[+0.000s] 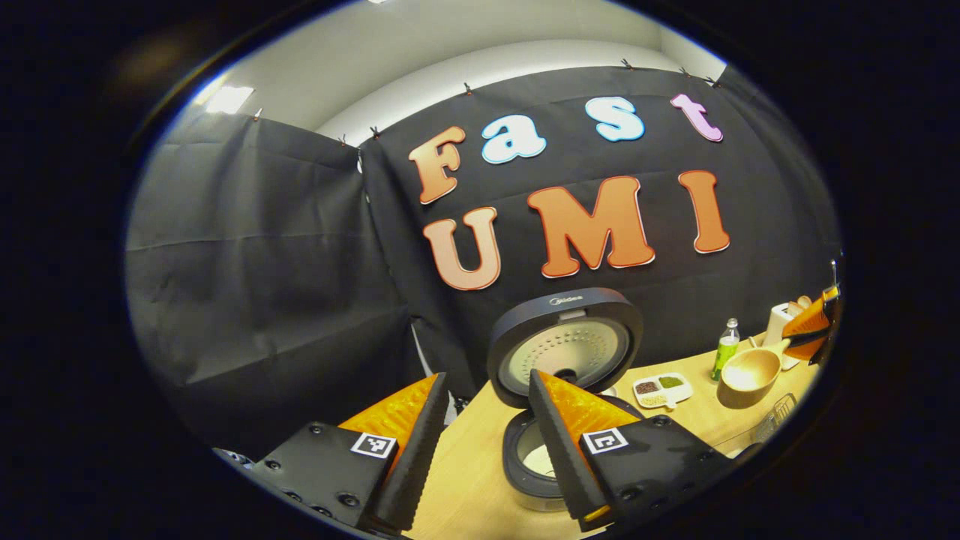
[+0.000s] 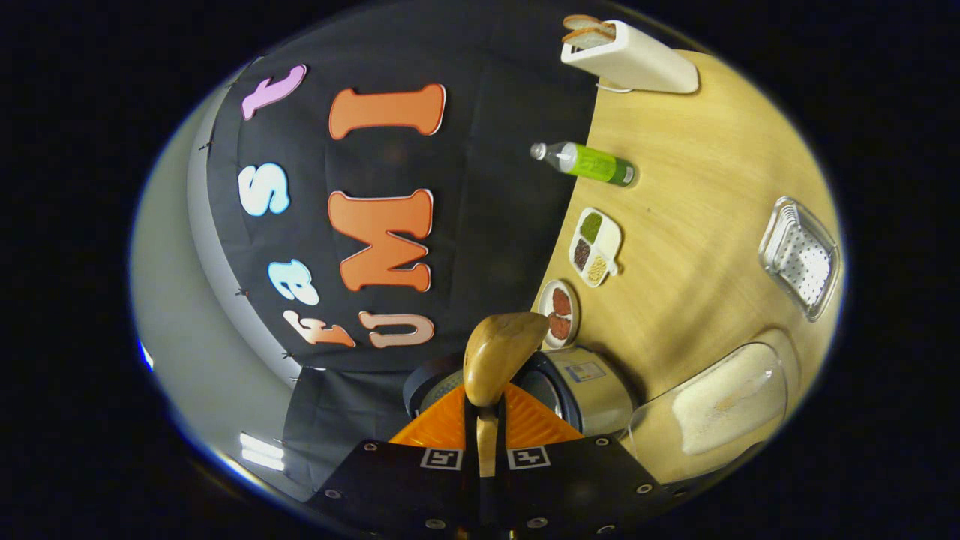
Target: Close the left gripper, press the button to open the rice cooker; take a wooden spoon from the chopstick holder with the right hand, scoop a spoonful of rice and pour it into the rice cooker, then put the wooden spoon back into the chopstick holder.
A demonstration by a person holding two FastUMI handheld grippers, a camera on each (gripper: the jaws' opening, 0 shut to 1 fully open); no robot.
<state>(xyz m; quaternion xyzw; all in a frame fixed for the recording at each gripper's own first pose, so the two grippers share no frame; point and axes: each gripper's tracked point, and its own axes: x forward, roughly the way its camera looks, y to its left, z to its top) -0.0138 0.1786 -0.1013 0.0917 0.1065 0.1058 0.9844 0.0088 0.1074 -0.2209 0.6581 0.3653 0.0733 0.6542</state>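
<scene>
The rice cooker point(image 1: 564, 345) stands on the wooden table with its lid raised, and its inner pot point(image 1: 534, 459) shows below. My left gripper point(image 1: 487, 375) hovers just in front of it, open, with nothing between its fingers. At the far right the right gripper point(image 1: 814, 326) carries the wooden spoon point(image 1: 750, 375). In the right gripper view, which is rolled sideways, my right gripper point(image 2: 486, 397) is shut on the spoon's handle. The spoon's bowl point(image 2: 499, 352) sticks out ahead, above the rice cooker point(image 2: 592, 390). A clear container of rice point(image 2: 724, 409) lies beside the cooker.
On the table stand a green bottle point(image 2: 589, 161), a white divided dish of grains point(image 2: 596, 244), a small dish of red beans point(image 2: 559, 311), a toaster with bread point(image 2: 630, 56) and a clear tray point(image 2: 799, 255). Black cloth walls close the back and left.
</scene>
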